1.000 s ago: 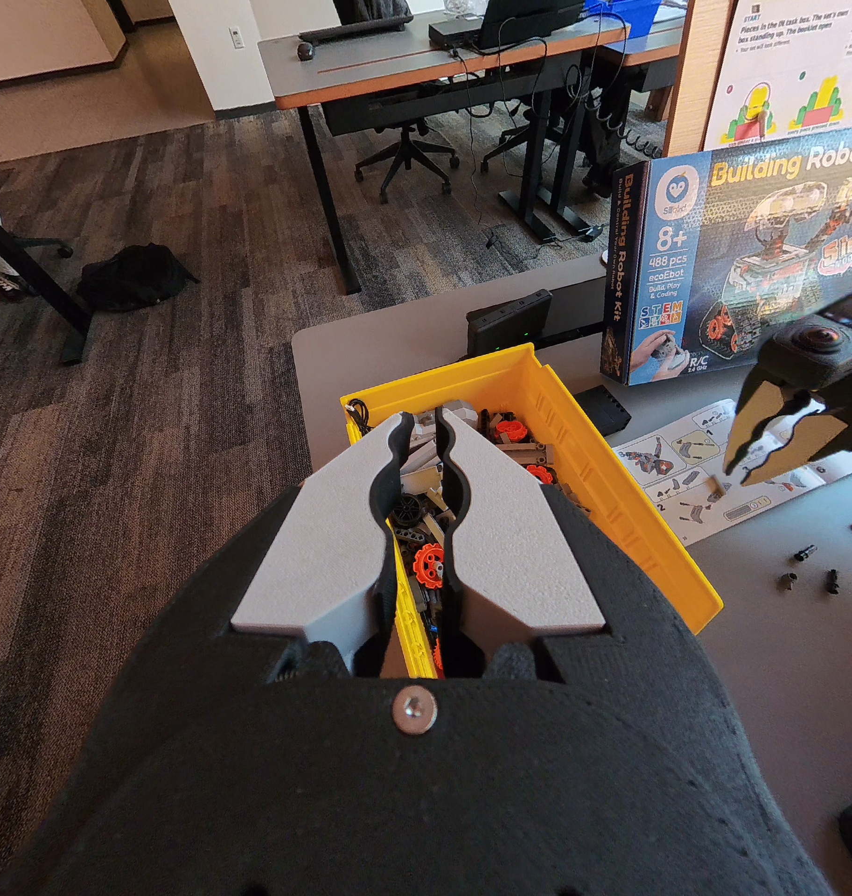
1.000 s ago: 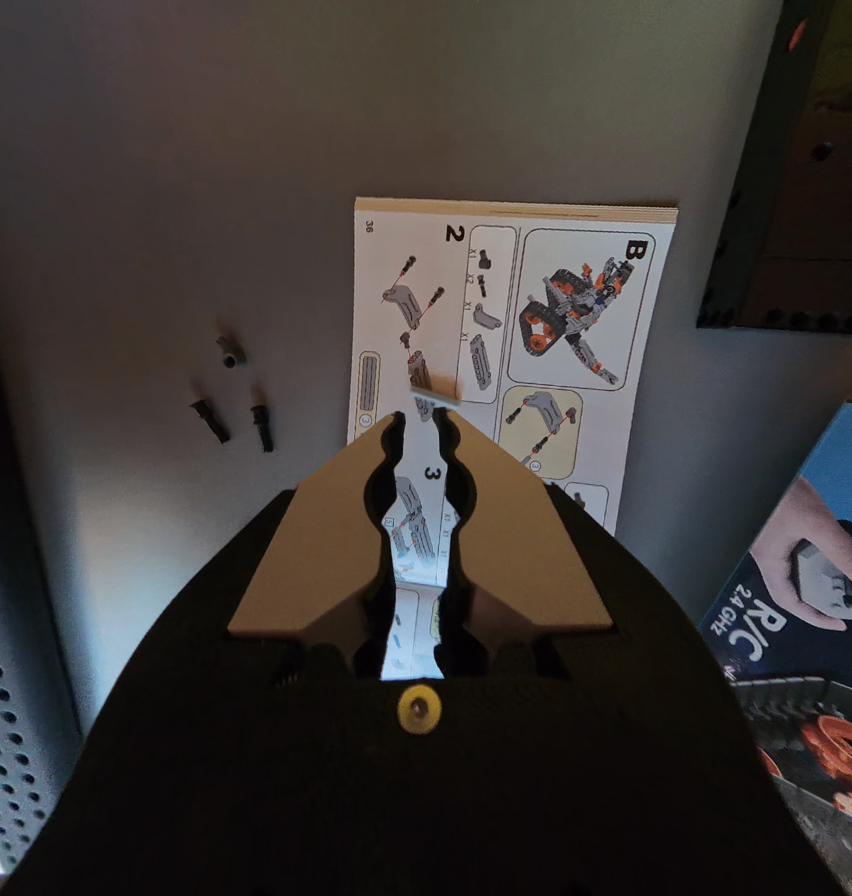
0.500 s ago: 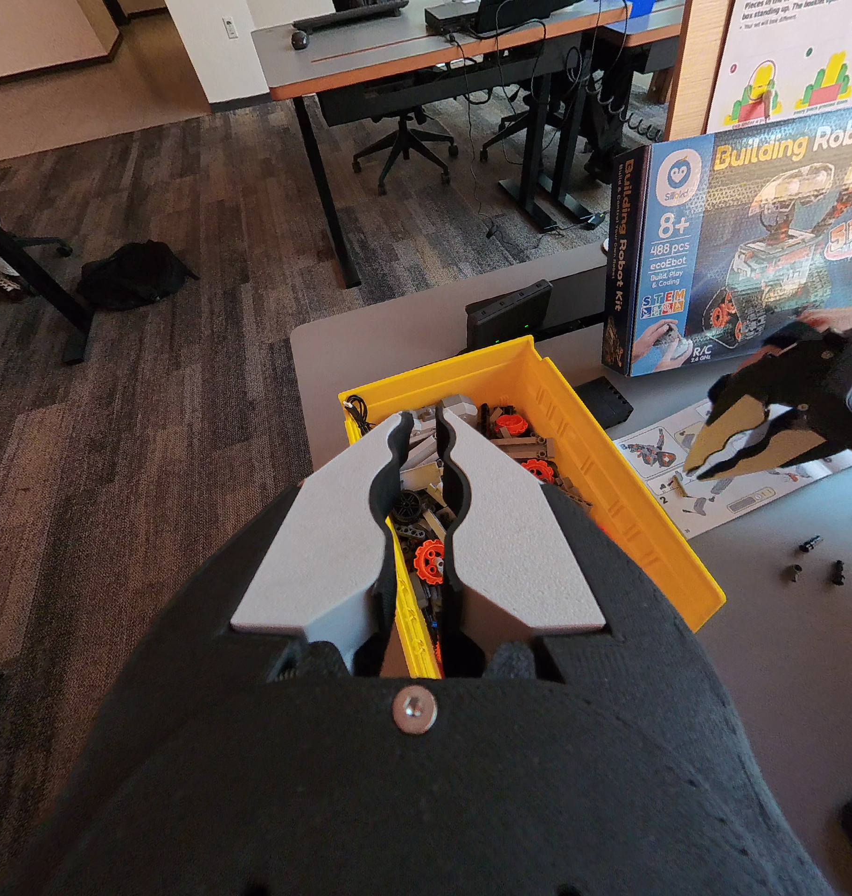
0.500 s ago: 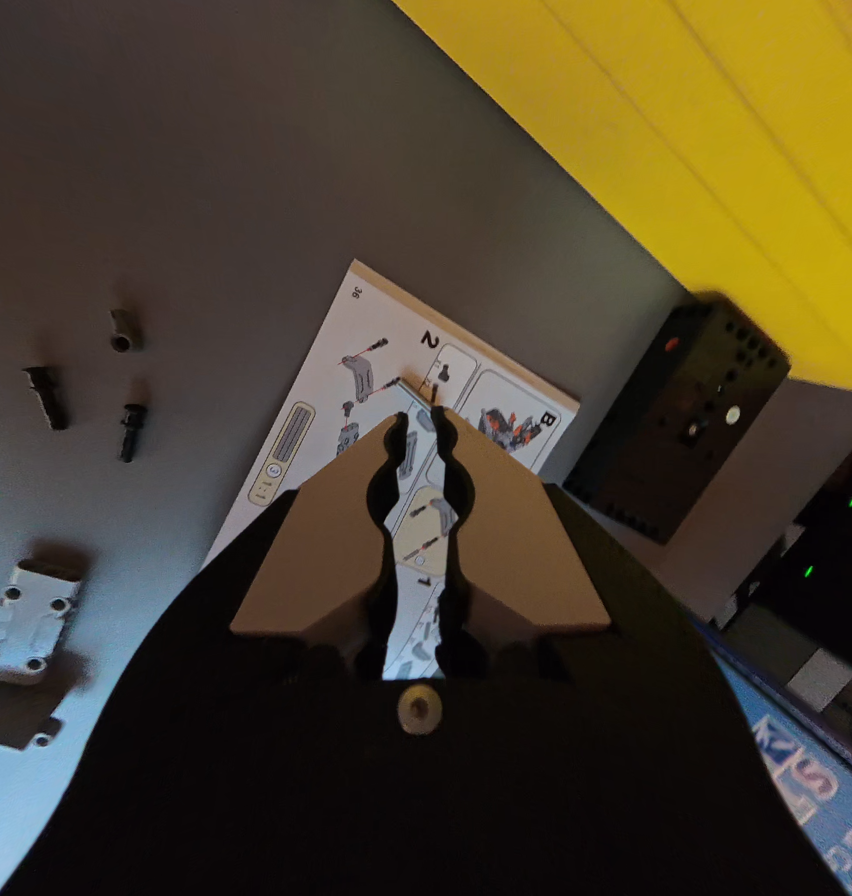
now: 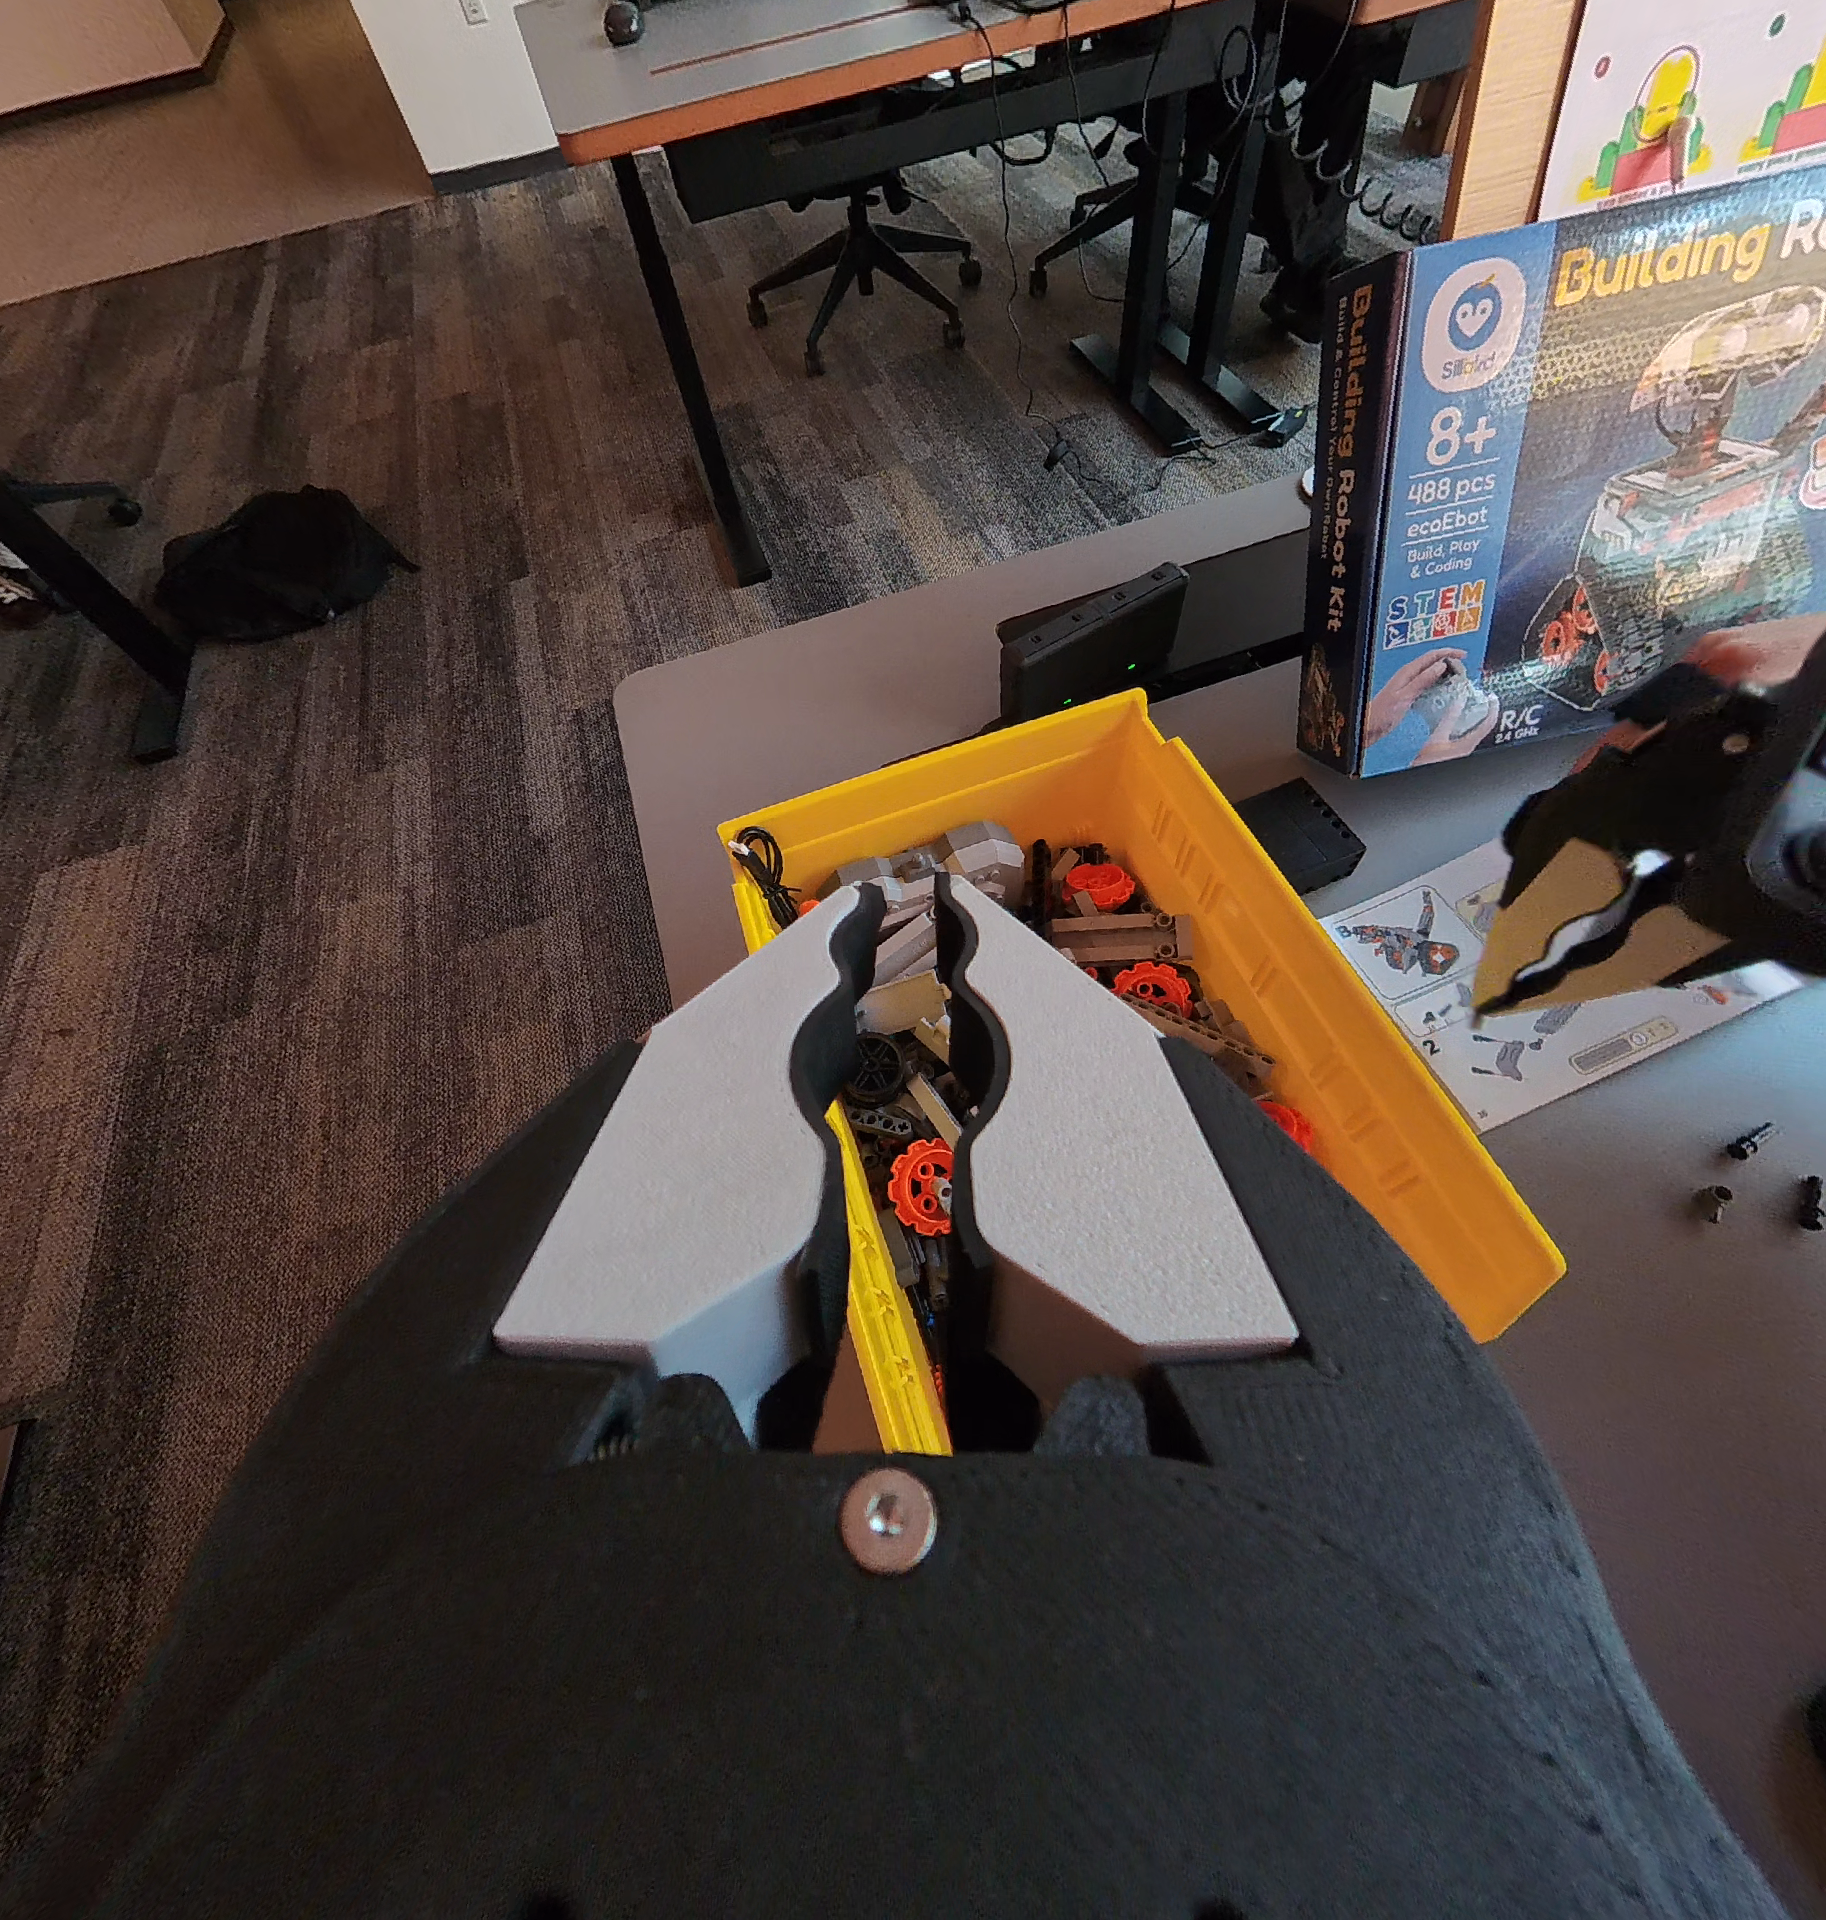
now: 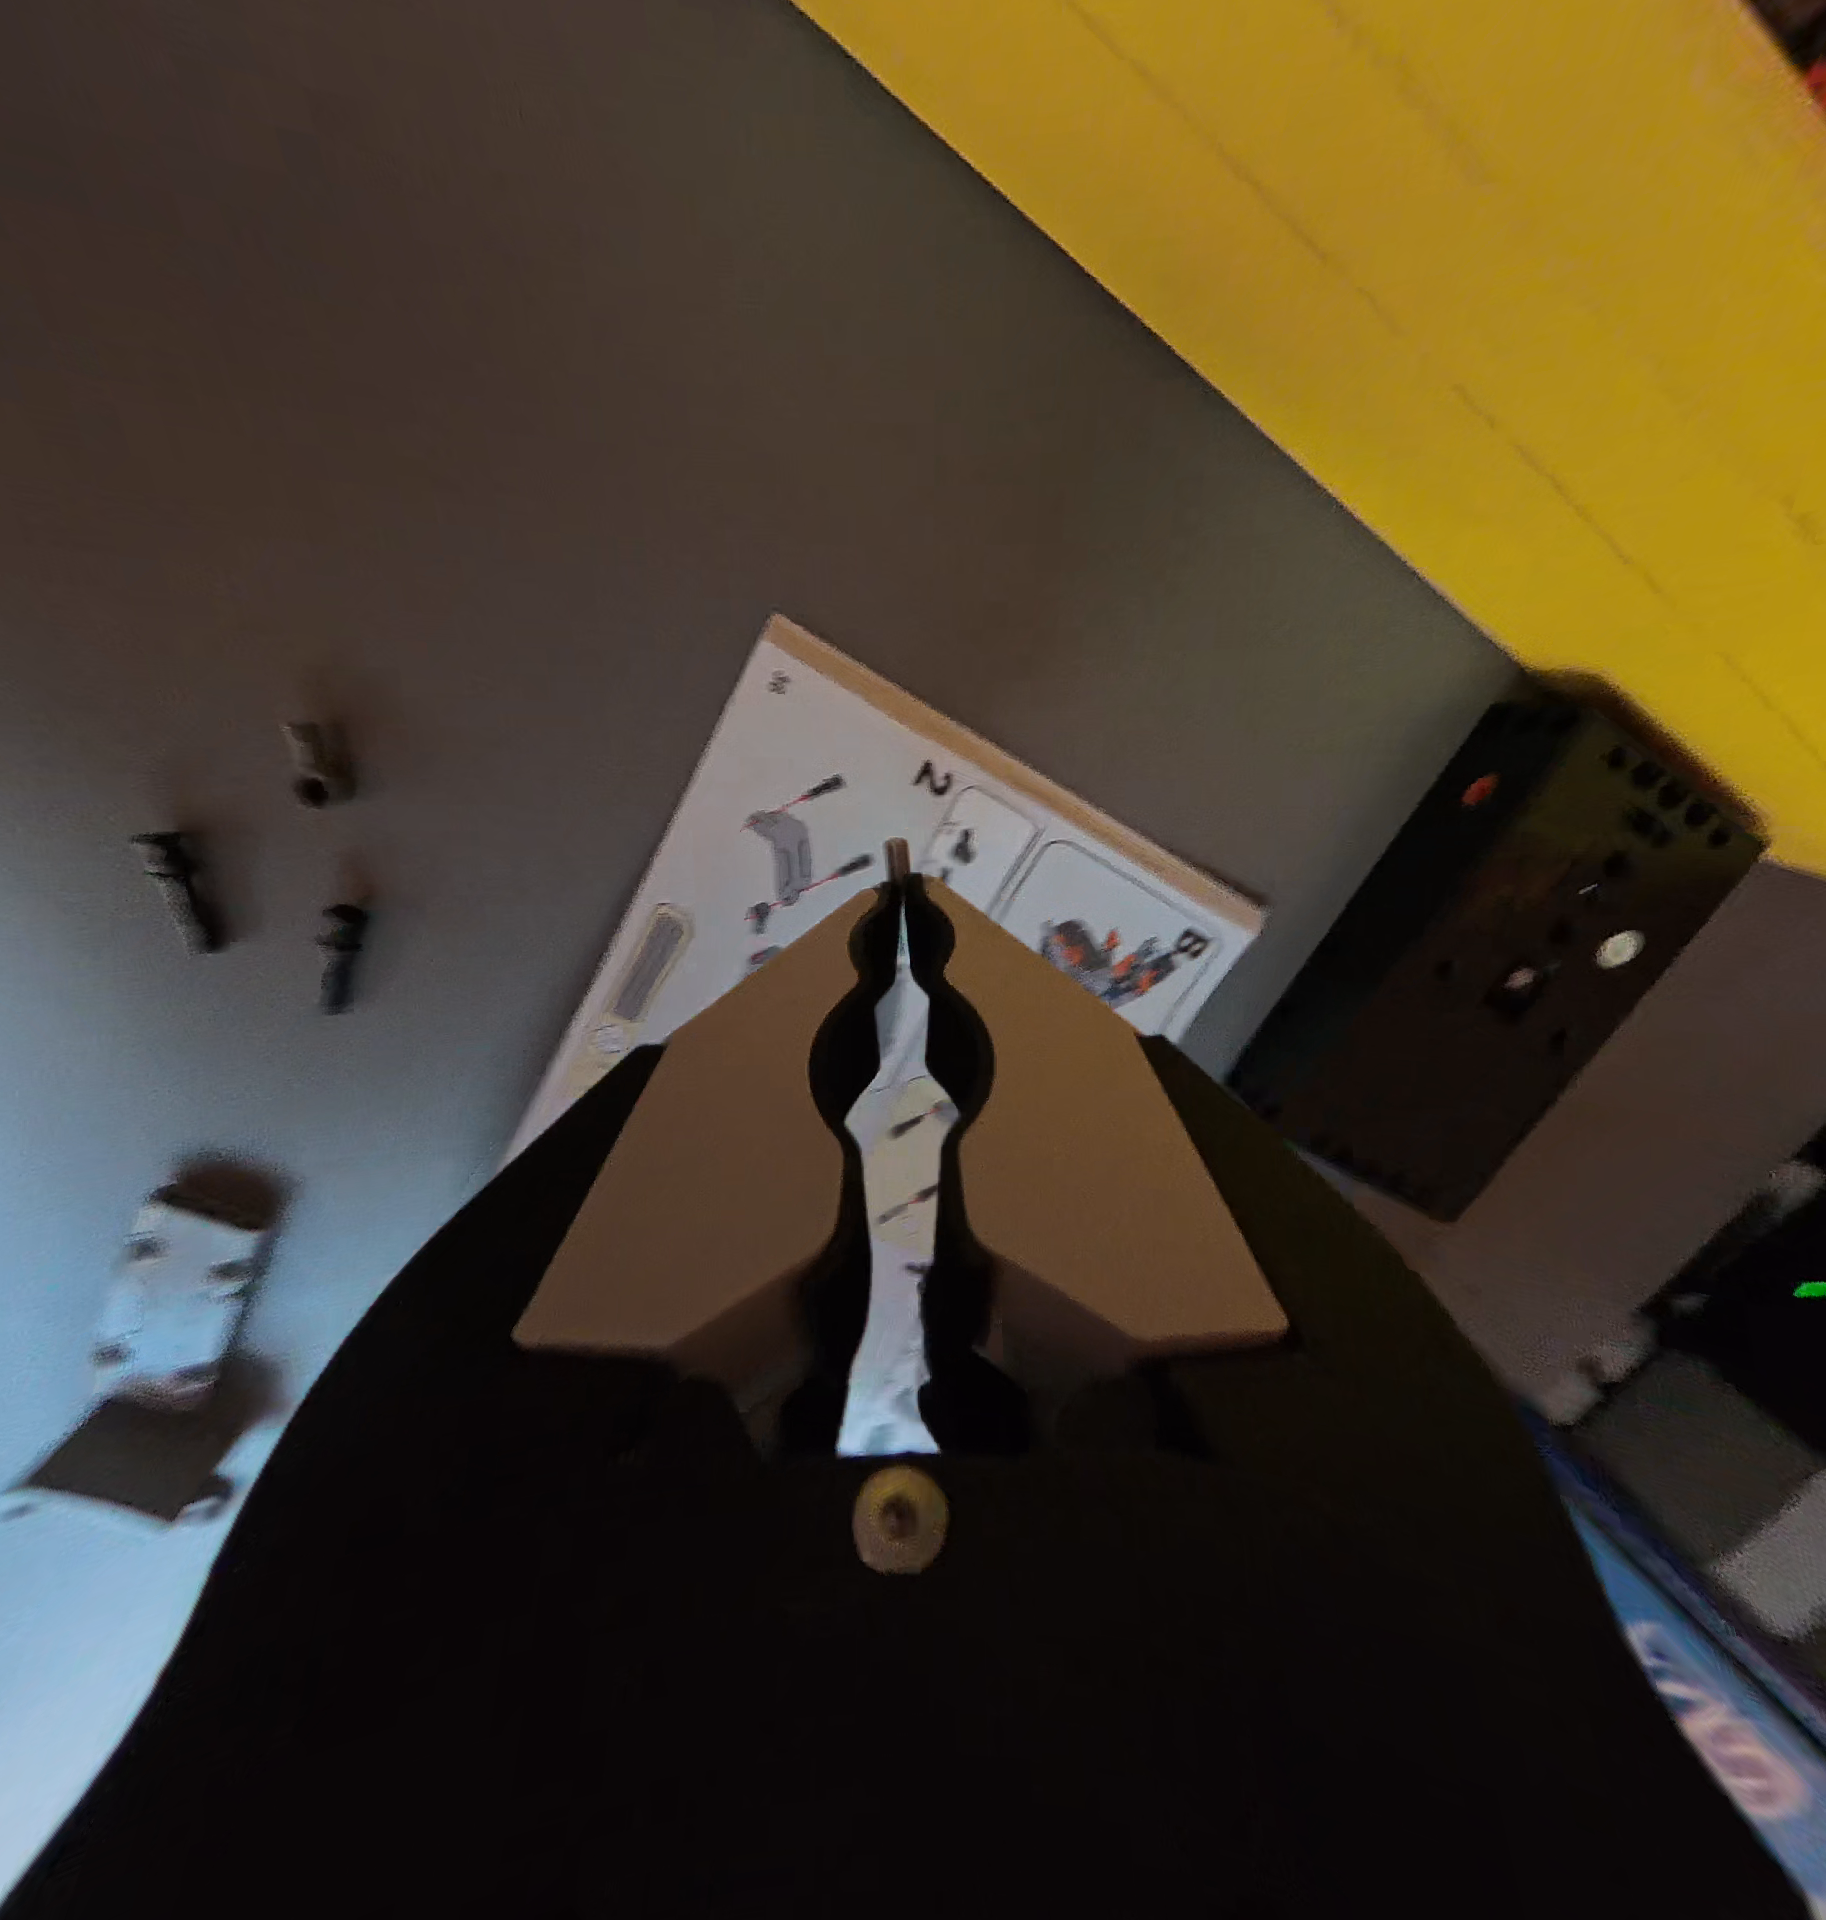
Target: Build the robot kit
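Observation:
My left gripper [image 5: 901, 894] has grey fingers a narrow gap apart and holds nothing. It hovers over the near end of a yellow bin [image 5: 1304, 935] full of grey, black and orange building parts. My right gripper [image 6: 901, 883] has tan fingers shut on a small grey piece [image 6: 896, 854] that sticks out past the tips. It is just above a white instruction booklet [image 6: 857, 748] on the grey table. It also shows in the left wrist view [image 5: 1485, 1008], to the right of the bin over the booklet [image 5: 1574, 1049].
Three small dark pins [image 6: 182, 894] and a pale plate piece [image 6: 182, 1288] lie left of the booklet. A black block [image 6: 1491, 956] sits between booklet and bin wall [image 6: 1408, 260]. A blue kit box [image 5: 1574, 468] stands behind. The table edge and carpet floor are to the left. Left tips to right tips: about 35 centimeters. To reach the black block [image 6: 1491, 956] in a straight line is about 12 centimeters for my right fingers, about 30 centimeters for my left.
My right gripper swung from facing the booklet squarely to facing the bin, and its fingers closed on the small grey piece. My left gripper has stayed over the bin.

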Demonstrator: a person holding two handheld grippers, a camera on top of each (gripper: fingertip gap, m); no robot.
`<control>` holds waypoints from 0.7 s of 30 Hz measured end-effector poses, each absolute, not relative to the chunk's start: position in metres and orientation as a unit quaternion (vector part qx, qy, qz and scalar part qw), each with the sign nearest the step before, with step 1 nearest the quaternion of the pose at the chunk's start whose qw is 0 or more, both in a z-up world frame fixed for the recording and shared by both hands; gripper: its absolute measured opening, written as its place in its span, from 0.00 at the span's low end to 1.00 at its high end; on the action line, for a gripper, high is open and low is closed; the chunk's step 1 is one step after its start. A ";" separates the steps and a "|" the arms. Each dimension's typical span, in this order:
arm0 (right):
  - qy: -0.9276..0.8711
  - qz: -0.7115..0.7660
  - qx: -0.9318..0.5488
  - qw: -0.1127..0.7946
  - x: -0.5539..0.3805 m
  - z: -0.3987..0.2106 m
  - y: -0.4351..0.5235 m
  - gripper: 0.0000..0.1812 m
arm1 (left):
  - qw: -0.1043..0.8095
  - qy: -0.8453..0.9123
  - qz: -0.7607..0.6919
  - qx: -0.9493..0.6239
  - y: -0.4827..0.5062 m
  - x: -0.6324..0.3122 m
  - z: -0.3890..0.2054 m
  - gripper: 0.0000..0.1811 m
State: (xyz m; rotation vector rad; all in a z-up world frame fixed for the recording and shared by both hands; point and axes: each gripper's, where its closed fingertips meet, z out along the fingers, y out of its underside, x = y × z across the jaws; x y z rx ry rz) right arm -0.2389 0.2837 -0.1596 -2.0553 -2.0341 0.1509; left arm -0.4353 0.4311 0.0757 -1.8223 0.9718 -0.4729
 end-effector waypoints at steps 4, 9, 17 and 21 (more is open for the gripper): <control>-0.639 0.149 -0.749 0.092 -0.238 -0.143 0.255 0.00 | 0.488 0.402 -0.195 -0.750 0.430 -0.435 0.075 0.05; -0.544 0.240 -0.801 0.065 -0.238 -0.137 0.243 0.00 | 0.488 0.402 -0.195 -0.750 0.430 -0.435 0.076 0.05; -0.523 0.228 -0.821 0.009 -0.224 -0.164 0.233 0.00 | 0.483 0.405 -0.192 -0.752 0.430 -0.434 0.073 0.05; -0.625 0.164 -0.756 0.103 -0.240 -0.160 0.242 0.06 | 0.481 0.408 -0.190 -0.752 0.429 -0.433 0.072 0.05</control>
